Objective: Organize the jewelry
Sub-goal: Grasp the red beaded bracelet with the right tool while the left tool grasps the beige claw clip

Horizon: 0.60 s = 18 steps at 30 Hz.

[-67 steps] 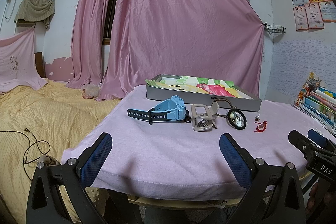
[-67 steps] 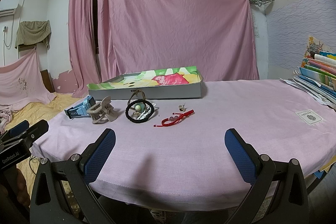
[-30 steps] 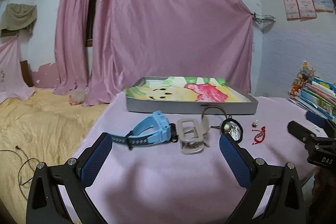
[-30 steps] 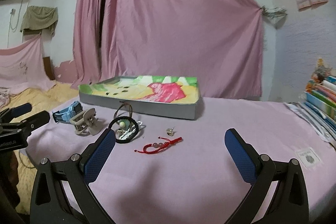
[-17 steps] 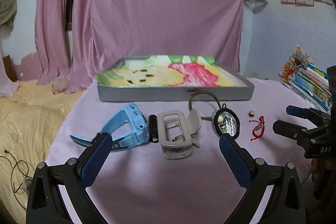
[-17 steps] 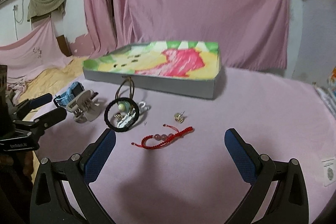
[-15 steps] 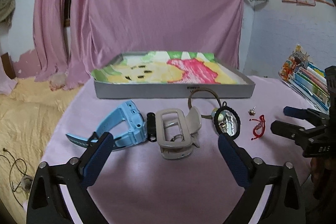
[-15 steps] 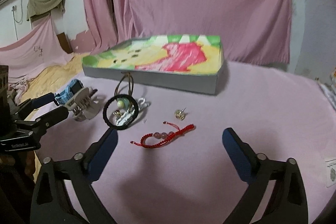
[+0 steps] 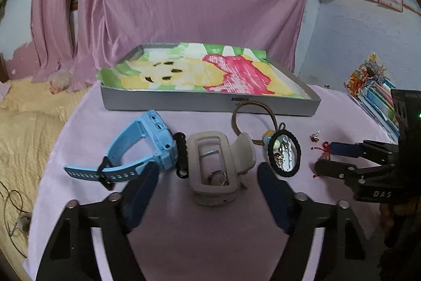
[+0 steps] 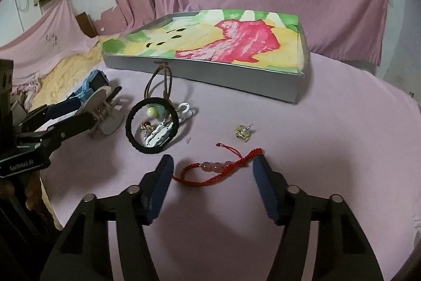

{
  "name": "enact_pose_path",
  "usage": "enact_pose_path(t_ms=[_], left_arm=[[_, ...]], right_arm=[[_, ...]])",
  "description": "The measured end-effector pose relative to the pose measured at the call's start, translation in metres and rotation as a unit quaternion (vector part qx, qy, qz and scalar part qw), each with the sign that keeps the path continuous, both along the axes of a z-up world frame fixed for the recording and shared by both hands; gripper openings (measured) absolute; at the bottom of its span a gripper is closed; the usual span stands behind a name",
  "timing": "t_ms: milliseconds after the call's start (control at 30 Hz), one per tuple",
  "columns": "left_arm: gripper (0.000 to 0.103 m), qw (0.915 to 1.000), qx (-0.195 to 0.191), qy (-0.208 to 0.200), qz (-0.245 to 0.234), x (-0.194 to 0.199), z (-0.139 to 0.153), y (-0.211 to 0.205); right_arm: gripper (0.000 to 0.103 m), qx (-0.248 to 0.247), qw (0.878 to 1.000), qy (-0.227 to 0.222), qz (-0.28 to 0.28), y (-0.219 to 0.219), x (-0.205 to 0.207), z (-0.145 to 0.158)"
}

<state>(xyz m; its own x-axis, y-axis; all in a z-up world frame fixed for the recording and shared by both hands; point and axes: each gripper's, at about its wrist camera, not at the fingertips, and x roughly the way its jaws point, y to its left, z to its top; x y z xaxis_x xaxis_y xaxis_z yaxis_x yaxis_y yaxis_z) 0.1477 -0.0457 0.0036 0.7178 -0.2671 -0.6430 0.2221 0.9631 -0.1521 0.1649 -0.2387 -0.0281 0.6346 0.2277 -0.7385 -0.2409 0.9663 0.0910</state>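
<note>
Right gripper (image 10: 213, 170) apart, straddling the red braided cord bracelet with pink beads (image 10: 218, 167) on the lilac-clothed worktop (image 10: 342, 138). Left gripper (image 9: 208, 183) apart too — flanking the beige plastic hair claw (image 9: 218, 162). Farther back, the grey shallow box lined with colourful paper (image 9: 210, 103).

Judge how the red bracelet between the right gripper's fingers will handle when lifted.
The red bracelet is thin braided cord lying in loose curves, so it will probably droop from wherever it is pinched. Its few beads sit mid-cord and may swing. It lies flat on the cloth between the open right gripper, so a shallow pinch could miss.
</note>
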Motion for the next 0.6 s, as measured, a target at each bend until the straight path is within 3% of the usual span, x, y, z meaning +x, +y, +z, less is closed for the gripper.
enact_pose_path(t_ms=[133,333,400,467,600], left_arm=[[0.061,0.9999,-0.004,0.016,-0.004,0.0059,-0.0045,-0.0035],[0.061,0.9999,-0.009,0.009,0.0,0.009,0.0006,-0.0074],[0.061,0.9999,-0.011,0.008,0.0,0.0098,0.001,-0.0079],[0.048,0.9999,-0.01,0.011,0.001,0.011,0.0002,-0.0095],[0.048,0.9998,-0.011,0.012,0.006,0.0102,0.0002,-0.0091]], right_arm=[[0.045,0.0,1.0,0.001,0.002,-0.0015,0.0045,0.0025],[0.044,0.002,1.0,-0.001,0.004,-0.0023,0.0058,0.0032],[0.038,-0.004,1.0,-0.006,0.003,-0.0017,0.0038,0.0022],[0.032,-0.004,1.0,-0.007,0.002,-0.0034,0.0024,0.003],[0.016,0.008,1.0,-0.003,0.0,-0.0092,0.0018,0.0033]])
